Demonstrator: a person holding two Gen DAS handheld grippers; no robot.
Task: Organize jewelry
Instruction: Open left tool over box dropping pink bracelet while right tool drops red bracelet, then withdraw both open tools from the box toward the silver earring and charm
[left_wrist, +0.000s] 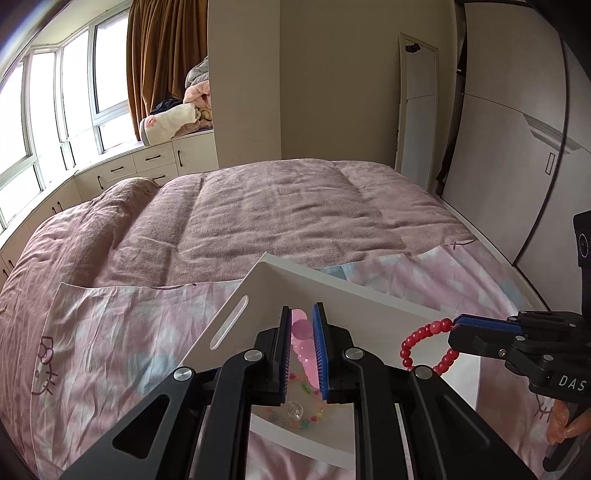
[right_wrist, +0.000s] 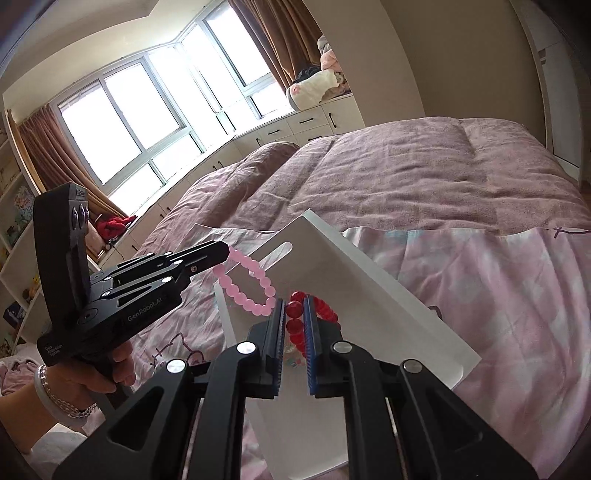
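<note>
Left wrist view: left gripper (left_wrist: 302, 318) clamps a pink bracelet (left_wrist: 301, 334), mostly hidden between pads; right gripper (left_wrist: 458, 322) pinches a red bracelet (left_wrist: 424, 341), partly hidden.

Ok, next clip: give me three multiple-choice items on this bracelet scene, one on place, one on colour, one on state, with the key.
1. Where does the white tray lie?
A. on the bed
B. on the window cabinets
C. on the floor

2. What colour is the bracelet in the right gripper?
A. pink
B. red
C. clear

3. How is the left gripper?
A. wide open and empty
B. shut on the pink bracelet
C. lying in the tray

Key: 1 A, the tray rests on the pink bedcover. 2 B, the red bracelet hangs from its blue pads. 3 B, pink beads sit pinched between its pads.
</note>
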